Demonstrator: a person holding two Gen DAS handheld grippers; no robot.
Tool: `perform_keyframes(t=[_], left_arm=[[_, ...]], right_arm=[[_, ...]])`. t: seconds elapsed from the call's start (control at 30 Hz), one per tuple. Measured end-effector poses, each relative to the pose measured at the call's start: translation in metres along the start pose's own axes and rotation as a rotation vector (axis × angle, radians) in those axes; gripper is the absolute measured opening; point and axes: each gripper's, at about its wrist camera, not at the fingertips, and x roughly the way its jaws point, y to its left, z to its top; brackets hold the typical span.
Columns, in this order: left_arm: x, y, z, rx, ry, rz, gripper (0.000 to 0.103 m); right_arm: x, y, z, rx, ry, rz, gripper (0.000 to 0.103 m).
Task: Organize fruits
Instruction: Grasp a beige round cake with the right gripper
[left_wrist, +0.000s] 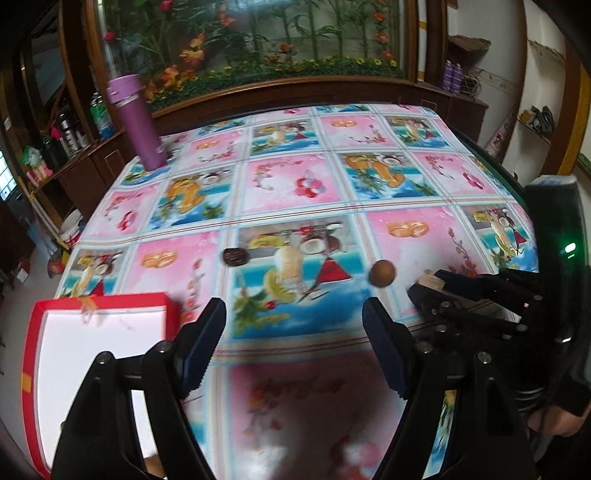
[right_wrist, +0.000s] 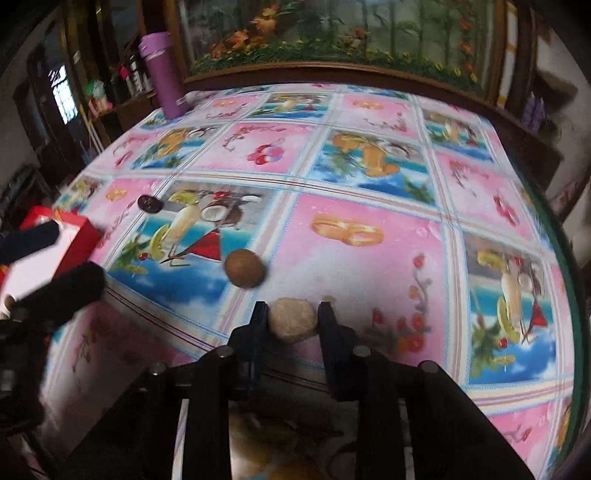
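My right gripper (right_wrist: 292, 319) is shut on a pale beige round fruit (right_wrist: 292, 320), low over the patterned tablecloth; it also shows in the left wrist view (left_wrist: 430, 286) at the right, with the fruit (left_wrist: 428, 283) between its tips. A brown round fruit (right_wrist: 244, 272) lies just ahead and left of it, also in the left wrist view (left_wrist: 382, 273). A dark wrinkled fruit (left_wrist: 234, 256) lies farther left (right_wrist: 150, 204). My left gripper (left_wrist: 293, 343) is open and empty above the cloth, right of a red box with a white inside (left_wrist: 33, 332).
A tall purple bottle (left_wrist: 138, 122) stands at the table's far left corner. A wooden cabinet with artificial flowers (left_wrist: 280, 55) runs behind the table. The table's right edge (right_wrist: 569, 266) curves down the right. Shelves with bottles (left_wrist: 59, 140) stand at the left.
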Motion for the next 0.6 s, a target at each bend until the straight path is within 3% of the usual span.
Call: perform_keyframes(t=[0.23,0.37,0.6], left_arm=[[0.036,-0.030,0.018,0.032,0.055,-0.090,0.077],[0.052,-0.038,0.025,0.023,0.081,-0.108,0.064],[0.065,-0.040,0.026,0.019,0.106,-0.116,0.062]], right_arm=[[-0.005,-0.030,-0.003,0.080,-0.019,-0.011,0.026],[-0.006,-0.032,-0.003,0.091,-0.019,-0.007,0.026],[-0.006,-0.035,-0.003,0.105,-0.018,0.003,0.026]])
